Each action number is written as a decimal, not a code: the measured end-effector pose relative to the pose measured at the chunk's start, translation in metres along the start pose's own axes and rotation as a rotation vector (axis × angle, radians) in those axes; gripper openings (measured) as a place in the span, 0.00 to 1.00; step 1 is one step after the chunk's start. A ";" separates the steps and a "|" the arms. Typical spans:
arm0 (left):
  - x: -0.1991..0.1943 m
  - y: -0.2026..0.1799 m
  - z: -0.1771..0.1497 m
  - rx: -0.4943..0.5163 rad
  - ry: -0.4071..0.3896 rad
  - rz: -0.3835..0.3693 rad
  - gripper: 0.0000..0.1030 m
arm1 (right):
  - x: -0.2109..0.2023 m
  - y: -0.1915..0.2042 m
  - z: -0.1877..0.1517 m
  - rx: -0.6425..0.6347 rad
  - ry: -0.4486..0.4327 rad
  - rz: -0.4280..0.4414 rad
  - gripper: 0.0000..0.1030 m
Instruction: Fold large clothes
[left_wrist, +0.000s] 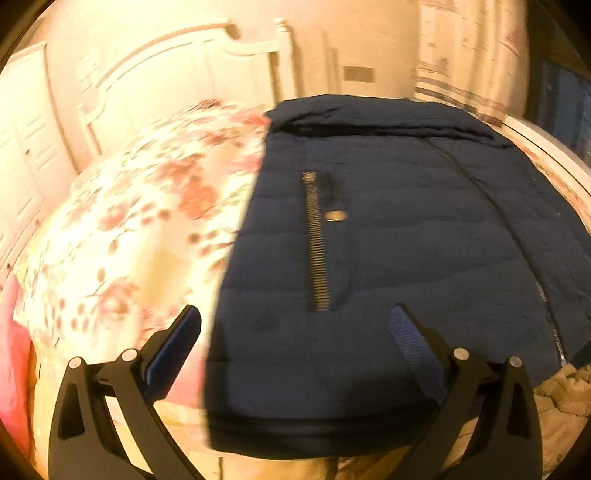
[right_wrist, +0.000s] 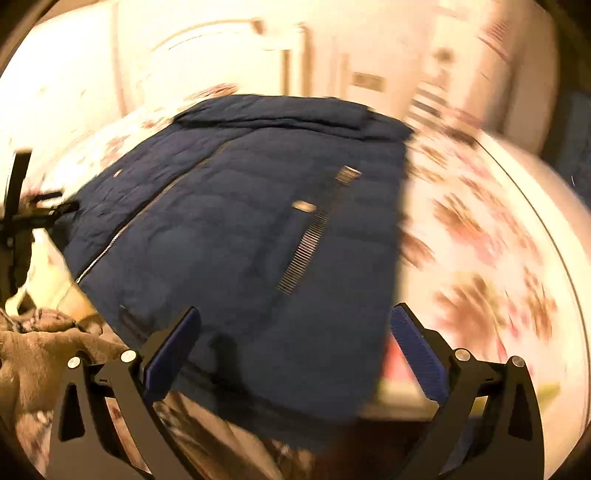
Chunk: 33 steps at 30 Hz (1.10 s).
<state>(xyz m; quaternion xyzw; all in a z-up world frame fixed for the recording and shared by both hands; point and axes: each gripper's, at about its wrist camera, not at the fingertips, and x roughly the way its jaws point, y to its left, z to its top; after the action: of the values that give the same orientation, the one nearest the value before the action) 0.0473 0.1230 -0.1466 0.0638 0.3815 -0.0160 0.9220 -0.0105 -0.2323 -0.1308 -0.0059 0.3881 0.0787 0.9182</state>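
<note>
A large navy quilted jacket (left_wrist: 388, 229) lies flat on a bed, collar far from me, hem hanging over the near edge. A metal pocket zip (left_wrist: 317, 240) runs down its left half and the front zip (left_wrist: 550, 314) down the middle. My left gripper (left_wrist: 295, 328) hovers open above the jacket's near left hem, empty. In the right wrist view the same jacket (right_wrist: 236, 229) fills the middle, with its right pocket zip (right_wrist: 310, 236). My right gripper (right_wrist: 295, 328) is open over the near right hem, holding nothing. The other gripper (right_wrist: 22, 218) shows at the far left edge.
The floral bedspread (left_wrist: 122, 236) covers the bed on both sides of the jacket (right_wrist: 480, 258). A white headboard (left_wrist: 177, 74) stands behind. A brown fuzzy blanket (right_wrist: 40, 354) lies at the near edge. A curtain (left_wrist: 469, 55) hangs at the back right.
</note>
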 end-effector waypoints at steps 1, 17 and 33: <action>0.005 0.008 -0.001 -0.021 0.018 0.009 0.98 | 0.000 -0.009 -0.006 0.040 0.006 0.012 0.95; -0.003 0.049 -0.027 -0.117 0.065 -0.118 0.98 | 0.013 -0.001 -0.024 0.057 0.012 0.050 0.79; 0.009 0.017 -0.014 -0.040 0.069 -0.181 0.62 | 0.012 0.008 -0.033 0.005 0.005 -0.011 0.83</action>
<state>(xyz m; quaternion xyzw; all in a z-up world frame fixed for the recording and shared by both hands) 0.0450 0.1417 -0.1612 0.0112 0.4174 -0.0896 0.9042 -0.0266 -0.2250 -0.1620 -0.0058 0.3904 0.0727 0.9178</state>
